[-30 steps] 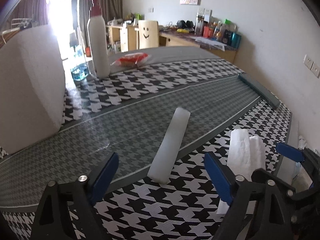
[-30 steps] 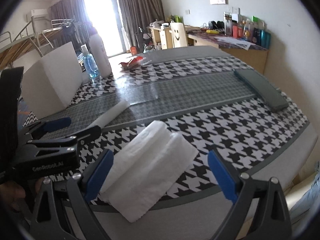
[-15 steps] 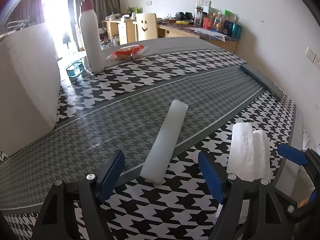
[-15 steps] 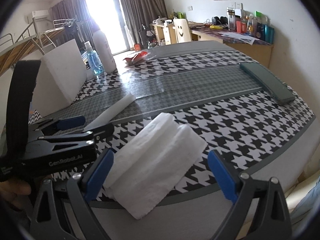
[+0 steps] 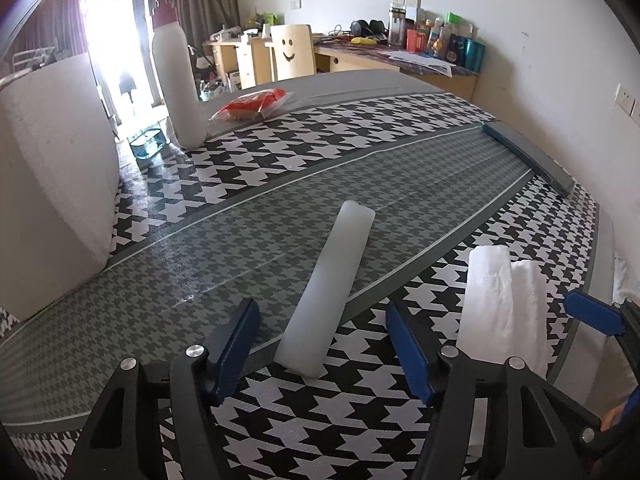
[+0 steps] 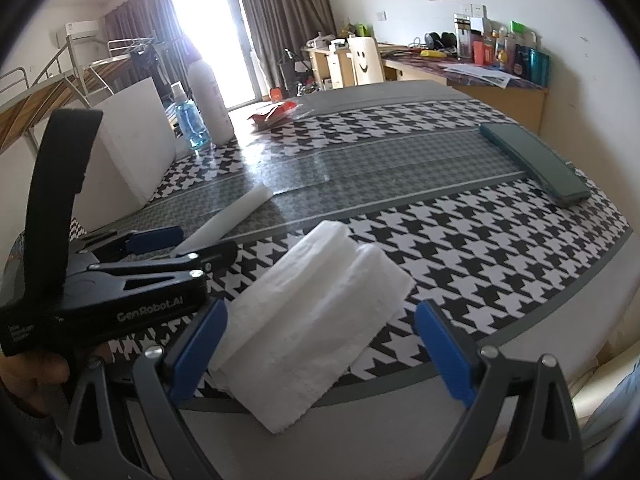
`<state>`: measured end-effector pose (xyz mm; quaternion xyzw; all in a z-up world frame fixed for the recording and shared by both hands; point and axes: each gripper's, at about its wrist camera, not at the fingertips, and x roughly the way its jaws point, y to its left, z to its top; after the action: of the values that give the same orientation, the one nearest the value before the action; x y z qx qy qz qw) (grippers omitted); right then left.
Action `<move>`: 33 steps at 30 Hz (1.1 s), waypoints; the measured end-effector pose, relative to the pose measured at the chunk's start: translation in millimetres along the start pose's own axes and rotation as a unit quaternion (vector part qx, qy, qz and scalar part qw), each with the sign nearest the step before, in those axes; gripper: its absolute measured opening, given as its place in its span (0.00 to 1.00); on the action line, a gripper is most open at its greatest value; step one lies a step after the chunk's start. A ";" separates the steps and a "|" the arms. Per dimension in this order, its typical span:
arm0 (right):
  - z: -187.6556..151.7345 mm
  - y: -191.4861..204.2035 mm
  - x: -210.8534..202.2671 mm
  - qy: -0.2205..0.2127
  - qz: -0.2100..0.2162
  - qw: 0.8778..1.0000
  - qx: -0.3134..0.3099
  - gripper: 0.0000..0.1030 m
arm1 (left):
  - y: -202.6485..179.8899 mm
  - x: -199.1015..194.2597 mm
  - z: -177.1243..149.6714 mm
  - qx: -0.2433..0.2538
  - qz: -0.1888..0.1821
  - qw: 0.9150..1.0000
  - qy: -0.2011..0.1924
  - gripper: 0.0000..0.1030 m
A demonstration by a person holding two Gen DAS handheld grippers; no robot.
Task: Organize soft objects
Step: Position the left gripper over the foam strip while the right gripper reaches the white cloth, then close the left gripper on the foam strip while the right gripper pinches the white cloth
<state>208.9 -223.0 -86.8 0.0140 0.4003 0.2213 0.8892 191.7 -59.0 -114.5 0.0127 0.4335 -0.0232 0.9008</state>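
A white foam bar (image 5: pixel 328 292) lies slantwise on the houndstooth tablecloth (image 5: pixel 304 148). Its near end sits between the blue pads of my left gripper (image 5: pixel 322 348). The jaws are closing, with a gap still on each side of the bar. A folded white towel (image 6: pixel 316 320) rests near the table's front edge. My right gripper (image 6: pixel 320 354) stands open around the towel's near end, pads apart from it. The towel (image 5: pixel 500 304) also shows to the right in the left wrist view. My left gripper (image 6: pixel 200 242) appears at the left of the right wrist view, held by a hand.
A big white foam block (image 5: pixel 52 200) stands at the left. Behind it are a white pump bottle (image 5: pixel 178 80) and a blue bottle (image 6: pixel 190 120). A red packet (image 5: pixel 252 104) lies at the back. A dark green flat case (image 6: pixel 536 164) lies at the right.
The left gripper's jaws have narrowed around the near end of the foam bar. The right gripper and the towel have stayed where they were.
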 end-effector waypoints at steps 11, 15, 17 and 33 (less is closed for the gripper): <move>-0.7 3.4 -0.5 0.003 0.003 1.000 0.000 0.94 | 2.6 -6.2 -0.5 0.006 -0.005 1.000 -0.012 0.19; -0.1 5.7 1.0 0.006 0.002 1.000 0.001 0.94 | 3.3 -8.5 -1.4 0.005 -0.008 1.000 -0.018 0.17; 0.1 7.0 1.0 0.007 0.001 1.000 0.001 0.94 | 1.3 -11.1 -2.2 0.010 -0.008 1.000 -0.021 0.15; 0.1 20.1 15.7 0.037 -0.051 0.998 -0.018 0.94 | 6.7 -42.0 -8.9 0.006 -0.026 0.998 -0.063 0.15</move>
<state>210.4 -198.5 -93.7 -0.0309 0.4290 0.1829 0.8840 158.9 -50.7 -87.2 0.0058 0.3763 -0.0500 0.9251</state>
